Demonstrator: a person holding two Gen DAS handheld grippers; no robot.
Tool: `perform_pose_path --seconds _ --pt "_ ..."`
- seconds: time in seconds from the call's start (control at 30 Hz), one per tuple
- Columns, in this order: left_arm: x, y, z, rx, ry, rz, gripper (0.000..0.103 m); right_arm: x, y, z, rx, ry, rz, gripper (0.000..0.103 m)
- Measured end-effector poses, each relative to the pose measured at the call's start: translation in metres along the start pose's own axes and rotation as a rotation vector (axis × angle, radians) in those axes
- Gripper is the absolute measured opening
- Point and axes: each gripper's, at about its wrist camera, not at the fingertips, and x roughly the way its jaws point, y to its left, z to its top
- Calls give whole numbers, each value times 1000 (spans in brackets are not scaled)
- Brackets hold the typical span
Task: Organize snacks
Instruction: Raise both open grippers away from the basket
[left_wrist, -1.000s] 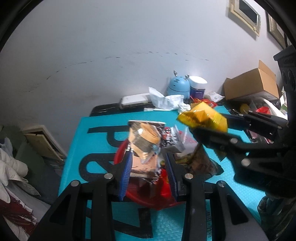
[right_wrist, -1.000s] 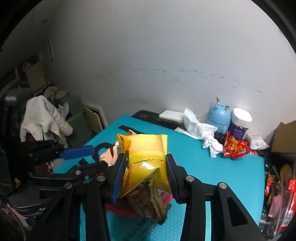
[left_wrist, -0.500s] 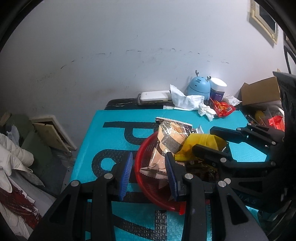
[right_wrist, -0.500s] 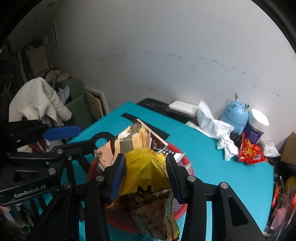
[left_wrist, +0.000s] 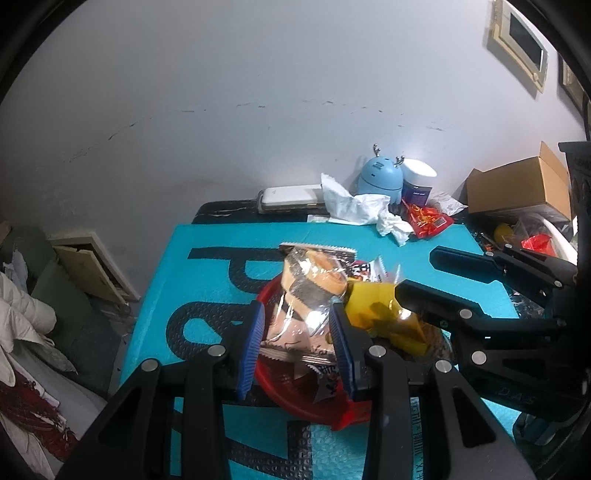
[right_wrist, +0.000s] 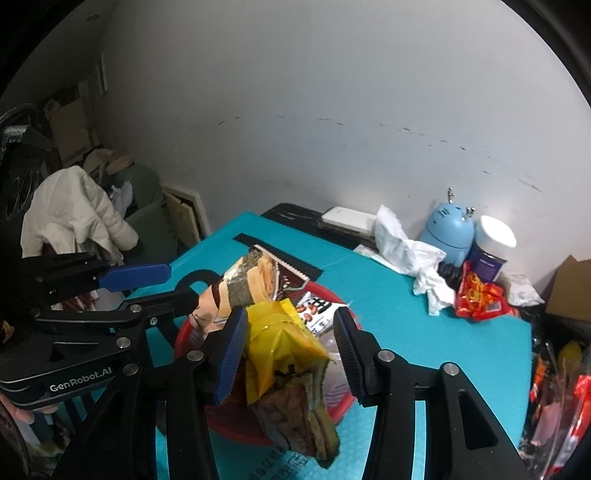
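Observation:
A red bowl (left_wrist: 269, 373) (right_wrist: 338, 406) sits on the teal mat and holds several snack packs. My left gripper (left_wrist: 297, 341) (right_wrist: 159, 284) is open around a clear-wrapped sandwich cake pack (left_wrist: 310, 291) (right_wrist: 251, 284) lying in the bowl. My right gripper (right_wrist: 290, 349) (left_wrist: 413, 271) is open over the bowl; a yellow snack bag (right_wrist: 277, 343) (left_wrist: 380, 314) rests in the bowl against its left finger (right_wrist: 231, 350). A peanut pack (right_wrist: 316, 308) lies behind it.
At the mat's far edge are crumpled white tissue (left_wrist: 354, 208), a blue deer-shaped gadget (left_wrist: 380, 179), a white-lidded jar (left_wrist: 417, 181) and a red packet (left_wrist: 428, 219). A cardboard box (left_wrist: 517, 184) and clutter stand on the right. Clothes (right_wrist: 74, 210) lie on the left.
Both grippers lowered their packs into the red bowl. The left jaws opened first, then the right jaws opened and the yellow bag dropped onto the pile.

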Motion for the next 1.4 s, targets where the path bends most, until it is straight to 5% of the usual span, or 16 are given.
perform_pose_path --seconds 0.1,0.2,0.5,0.93,1.4 --pt "0 -3 2 4 6 14 38 -6 -3 1 9 -3 -16 49" --pt "-1 -5 4 -5 2 24 60 -15 -5 1 20 -13 -37 61" --pt "-31 -7 14 -25 -48 22 61 -46 -13 8 61 -39 -99 79" --pt "-110 -19 15 -25 -167 24 61 -132 5 11 61 -165 -145 82" --pt "-178 -48 -25 9 -240 -10 61 -206 37 -29 34 -249 -181 84"
